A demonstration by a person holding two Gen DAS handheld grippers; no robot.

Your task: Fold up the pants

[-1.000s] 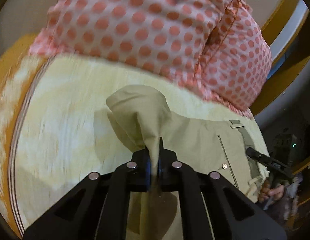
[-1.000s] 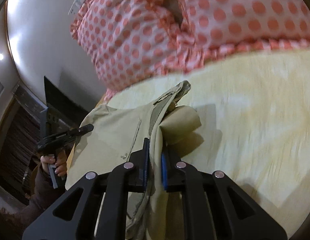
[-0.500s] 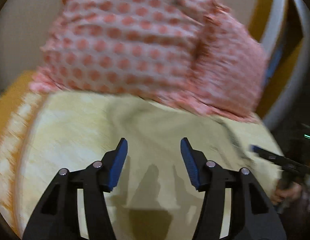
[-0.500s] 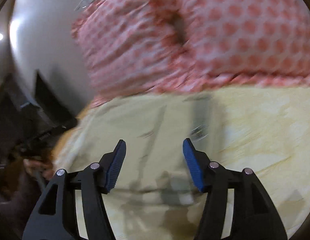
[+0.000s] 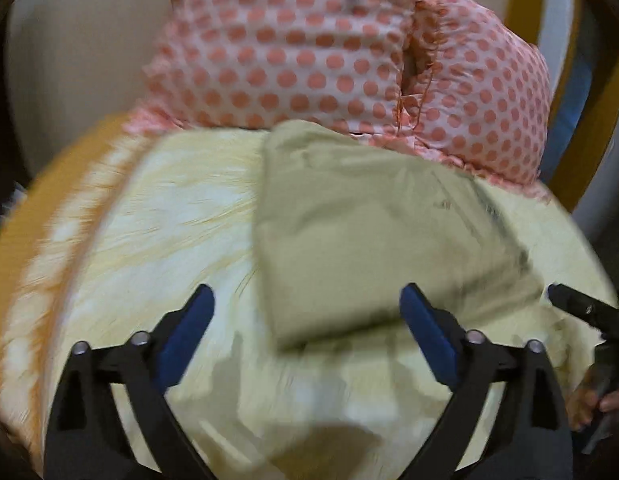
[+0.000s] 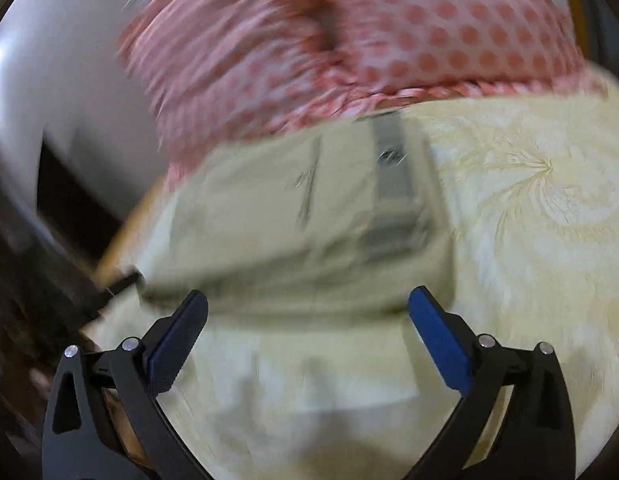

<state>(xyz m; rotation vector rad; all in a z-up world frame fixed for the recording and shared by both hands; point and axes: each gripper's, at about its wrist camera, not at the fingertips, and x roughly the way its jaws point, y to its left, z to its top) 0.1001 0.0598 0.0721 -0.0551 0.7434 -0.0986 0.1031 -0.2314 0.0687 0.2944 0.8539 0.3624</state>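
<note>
The khaki pants (image 5: 361,232) lie folded into a flat packet on the pale yellow bedspread (image 5: 157,232), just ahead of both grippers. In the right wrist view the pants (image 6: 293,216) show a waistband and button on top. My left gripper (image 5: 307,312) is open and empty, its blue pads astride the packet's near edge. My right gripper (image 6: 309,316) is open and empty, just short of the packet's near edge. The right gripper's tip (image 5: 581,308) shows at the far right of the left wrist view.
Two pink polka-dot pillows (image 5: 333,52) lean against the wall behind the pants; they also show in the right wrist view (image 6: 389,40). An orange border (image 5: 49,208) runs along the bed's left side. The bed edge drops off at left in the right wrist view.
Both grippers were shut on the pants a second ago. They have let go, opened wide and pulled back, and the pants now lie flat and folded.
</note>
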